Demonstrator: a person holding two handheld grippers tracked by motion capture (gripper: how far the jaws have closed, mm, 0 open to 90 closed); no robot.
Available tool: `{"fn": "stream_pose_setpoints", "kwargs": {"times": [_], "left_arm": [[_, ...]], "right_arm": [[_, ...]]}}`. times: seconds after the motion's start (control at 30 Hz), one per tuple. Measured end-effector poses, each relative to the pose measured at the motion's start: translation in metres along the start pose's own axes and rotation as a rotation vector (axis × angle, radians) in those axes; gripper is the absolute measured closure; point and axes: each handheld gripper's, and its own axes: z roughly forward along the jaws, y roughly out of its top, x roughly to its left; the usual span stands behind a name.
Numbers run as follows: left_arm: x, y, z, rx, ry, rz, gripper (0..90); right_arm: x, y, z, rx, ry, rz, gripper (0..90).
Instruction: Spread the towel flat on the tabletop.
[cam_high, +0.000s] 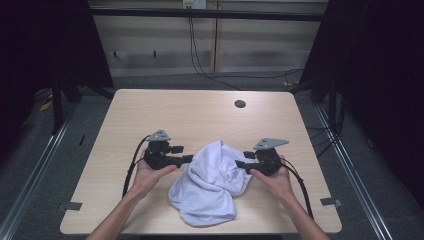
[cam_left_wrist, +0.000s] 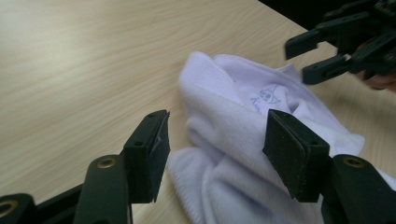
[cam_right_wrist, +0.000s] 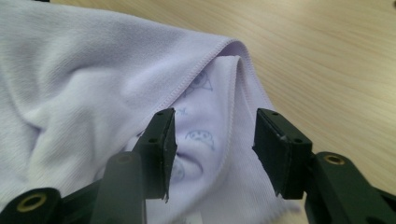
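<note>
A crumpled white towel (cam_high: 210, 185) with small blue printed figures lies on the near middle of the wooden table (cam_high: 200, 110). My left gripper (cam_high: 186, 154) sits at the towel's left edge, held in a hand. In the left gripper view the left gripper (cam_left_wrist: 215, 126) stands open, the towel (cam_left_wrist: 210, 84) bunched just beyond its pads. My right gripper (cam_high: 241, 159) is at the towel's right edge. In the right gripper view the right gripper (cam_right_wrist: 212, 126) is open over a hemmed fold of the towel (cam_right_wrist: 93, 70), pads apart from the cloth. The right gripper (cam_left_wrist: 296, 60) also faces the left gripper across the towel.
A round cable hole (cam_high: 240, 104) lies near the table's far edge. Bits of tape (cam_high: 74, 205) mark the near corners. Cables run down the back wall and over the floor behind. Dark curtains stand at both sides.
</note>
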Motion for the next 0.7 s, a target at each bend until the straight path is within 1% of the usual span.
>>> {"fn": "stream_pose_setpoints", "kwargs": {"times": [0.03, 0.07, 0.1, 0.13, 0.17, 0.2, 0.23, 0.27, 0.3, 0.33, 0.4, 0.43, 0.47, 0.5, 0.53, 0.57, 0.6, 0.63, 0.67, 0.7], "left_arm": [[0.0, -0.001, 0.007, 0.011, -0.009, -0.005, 37.6], [0.001, -0.002, 0.012, 0.025, -0.02, -0.007, 37.6], [0.0, -0.005, 0.019, 0.061, -0.024, -0.007, 37.3], [0.0, -0.006, 0.024, 0.084, -0.036, -0.008, 36.5], [-0.001, -0.008, 0.027, 0.093, -0.048, -0.016, 36.0], [-0.002, -0.009, 0.029, 0.111, -0.048, -0.013, 36.8], [-0.002, -0.01, 0.031, 0.119, -0.044, -0.01, 36.8], [-0.002, -0.011, 0.033, 0.127, -0.057, -0.013, 37.5], [-0.002, -0.013, 0.036, 0.128, -0.075, -0.017, 41.2], [-0.002, -0.014, 0.039, 0.137, -0.076, -0.008, 45.1], [-0.005, -0.017, 0.043, 0.146, -0.087, 0.012, 54.3], [-0.006, -0.017, 0.044, 0.149, -0.088, 0.021, 63.8], [-0.006, -0.017, 0.043, 0.152, -0.088, 0.029, 72.4], [-0.006, -0.016, 0.042, 0.144, -0.081, 0.031, 76.9], [-0.006, -0.015, 0.039, 0.141, -0.081, 0.033, 79.5], [-0.004, -0.013, 0.035, 0.118, -0.08, 0.027, 80.3], [-0.003, -0.012, 0.031, 0.097, -0.081, 0.018, 80.8], [-0.001, -0.009, 0.024, 0.063, -0.082, 0.003, 81.0], [0.002, -0.006, 0.016, 0.033, -0.088, -0.002, 80.9], [0.004, -0.003, 0.005, -0.016, -0.092, -0.017, 81.0]], "right_arm": [[0.0, 0.0, 0.014, 0.03, 0.014, 0.008, 43.6], [0.0, 0.0, 0.014, 0.03, 0.014, 0.008, 43.6], [0.0, -0.001, 0.019, 0.041, 0.019, 0.008, 42.0], [0.001, -0.002, 0.025, 0.06, 0.023, 0.004, 40.7], [0.003, -0.004, 0.029, 0.072, 0.017, -0.002, 40.4], [0.004, -0.006, 0.034, 0.091, 0.026, -0.003, 40.0], [0.004, -0.006, 0.034, 0.091, 0.026, -0.003, 40.0], [0.005, -0.007, 0.036, 0.09, 0.026, -0.008, 41.1], [0.006, -0.007, 0.038, 0.094, 0.036, -0.013, 45.3], [0.008, -0.007, 0.039, 0.099, 0.038, -0.028, 49.6], [0.012, -0.007, 0.041, 0.105, 0.044, -0.034, 59.1], [0.014, -0.006, 0.041, 0.112, 0.046, -0.046, 66.3], [0.015, -0.005, 0.041, 0.122, 0.045, -0.043, 75.2], [0.016, -0.004, 0.04, 0.127, 0.039, -0.047, 81.8], [0.017, -0.002, 0.037, 0.115, 0.019, -0.045, 83.6], [0.016, -0.001, 0.036, 0.105, 0.016, -0.036, 84.0], [0.014, 0.001, 0.032, 0.091, 0.004, -0.02, 84.4], [0.013, 0.003, 0.028, 0.082, -0.008, -0.014, 84.6], [0.009, 0.006, 0.022, 0.06, -0.018, -0.003, 84.7], [0.004, 0.009, 0.015, 0.033, -0.017, 0.018, 84.7]]}}
